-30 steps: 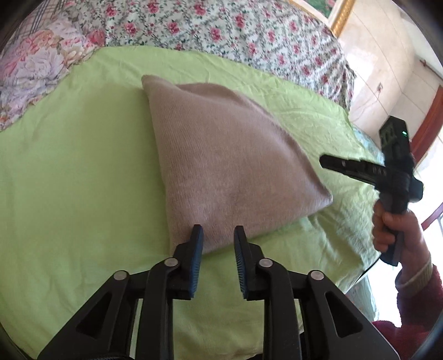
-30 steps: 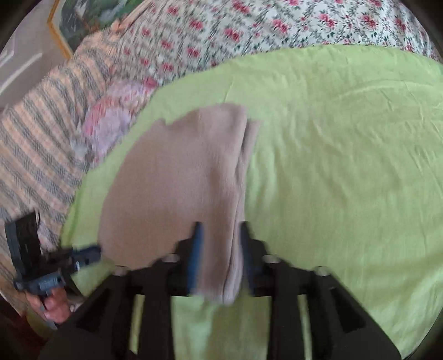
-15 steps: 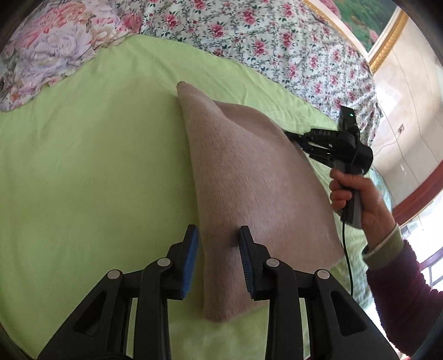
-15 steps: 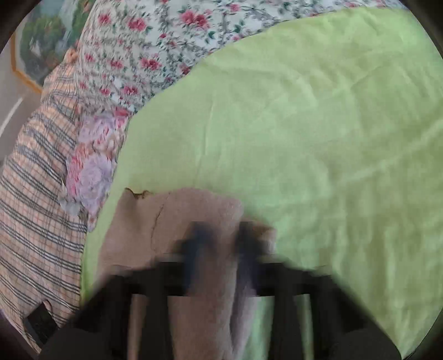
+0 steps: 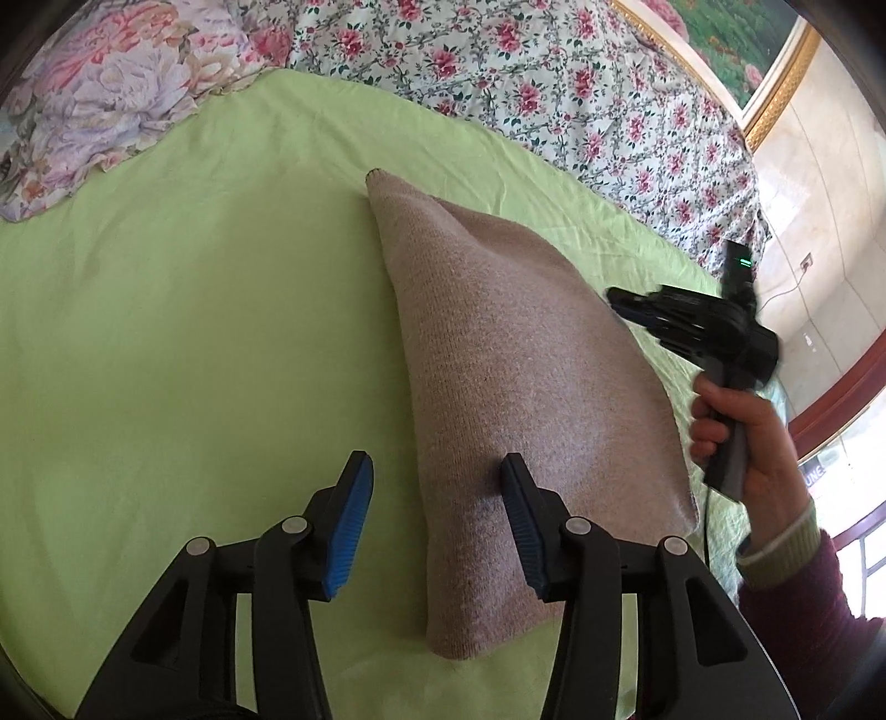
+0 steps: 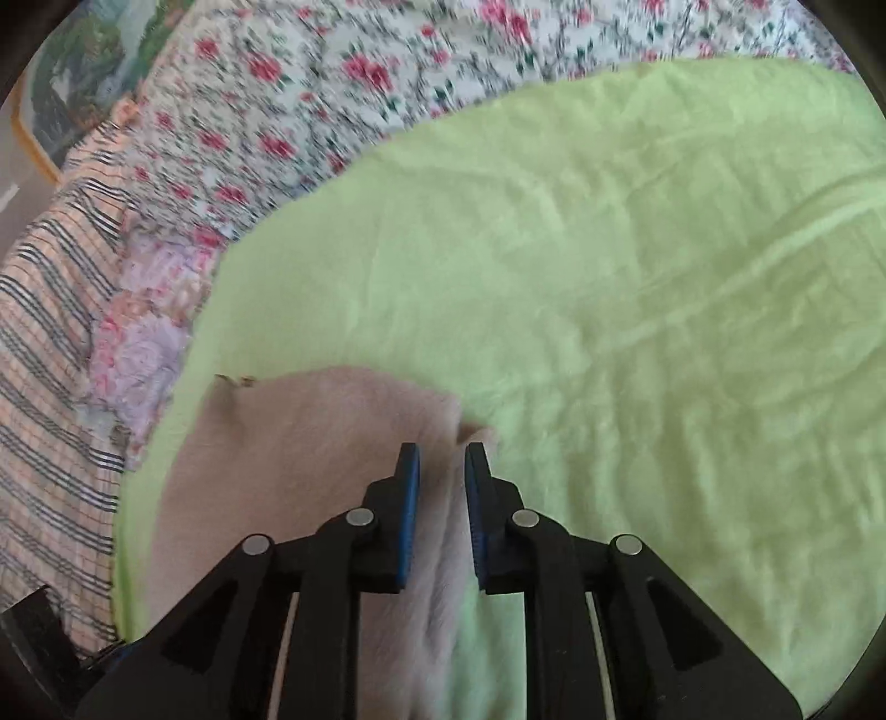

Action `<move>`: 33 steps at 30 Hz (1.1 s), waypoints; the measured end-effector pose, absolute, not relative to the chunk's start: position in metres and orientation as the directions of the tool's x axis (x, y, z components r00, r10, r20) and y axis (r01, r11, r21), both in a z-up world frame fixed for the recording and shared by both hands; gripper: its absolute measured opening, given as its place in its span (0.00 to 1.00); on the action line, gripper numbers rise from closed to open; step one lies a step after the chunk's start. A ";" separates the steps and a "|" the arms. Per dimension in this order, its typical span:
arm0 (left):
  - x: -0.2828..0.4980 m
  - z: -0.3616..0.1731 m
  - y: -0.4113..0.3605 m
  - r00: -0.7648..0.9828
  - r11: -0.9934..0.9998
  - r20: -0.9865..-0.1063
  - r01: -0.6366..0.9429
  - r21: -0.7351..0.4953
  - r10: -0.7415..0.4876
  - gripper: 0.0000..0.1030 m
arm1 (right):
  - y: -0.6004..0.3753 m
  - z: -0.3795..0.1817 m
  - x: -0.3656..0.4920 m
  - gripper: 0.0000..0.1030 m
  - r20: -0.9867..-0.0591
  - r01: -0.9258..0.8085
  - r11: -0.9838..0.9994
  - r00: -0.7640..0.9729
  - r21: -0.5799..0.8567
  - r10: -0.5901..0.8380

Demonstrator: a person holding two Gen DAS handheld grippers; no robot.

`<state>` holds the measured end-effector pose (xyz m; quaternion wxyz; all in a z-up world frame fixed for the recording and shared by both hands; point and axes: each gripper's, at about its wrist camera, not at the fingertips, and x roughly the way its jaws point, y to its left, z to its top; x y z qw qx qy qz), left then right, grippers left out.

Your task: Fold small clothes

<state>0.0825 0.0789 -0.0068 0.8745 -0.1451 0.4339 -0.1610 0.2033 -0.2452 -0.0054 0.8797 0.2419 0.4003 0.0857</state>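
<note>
green sheet [image 5: 183, 343] over bed | floral quilt [image 5: 554, 77] far; framed pic [image 5: 736, 50] far right, no legible text | tan knit garment [image 5: 515, 387] folded, mid-sheet | L gripper [image 5: 437, 531] jaws opening, near left edge of knit betw. them, pads off it | R gripper [image 6: 440, 509] jaws opening; knit fold betw. pads; contact unclear

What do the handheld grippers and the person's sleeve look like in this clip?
Both the left gripper and right gripper are black plastic, with silver pivot pins and blue ribbed pads. The right gripper has a green light, a grey handle and a black cable. The sleeve is maroon with an olive cuff.
</note>
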 end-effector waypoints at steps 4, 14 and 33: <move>0.072 0.001 0.078 0.589 0.910 -0.700 0.170 -0.379 -0.402 0.47 | -0.240 0.013 0.149 0.33 -0.610 0.004 0.845 0.694 0.535 0.382; 0.024 0.004 0.067 0.620 0.951 -0.723 0.162 -0.261 -0.304 0.67 | -0.200 0.024 0.032 0.56 -0.631 -0.094 0.899 0.681 0.427 0.371; -0.047 -0.012 0.026 0.616 0.978 -0.771 0.207 -0.038 -0.161 0.79 | -0.163 0.004 -0.051 0.81 -0.723 -0.132 0.954 0.627 0.270 0.291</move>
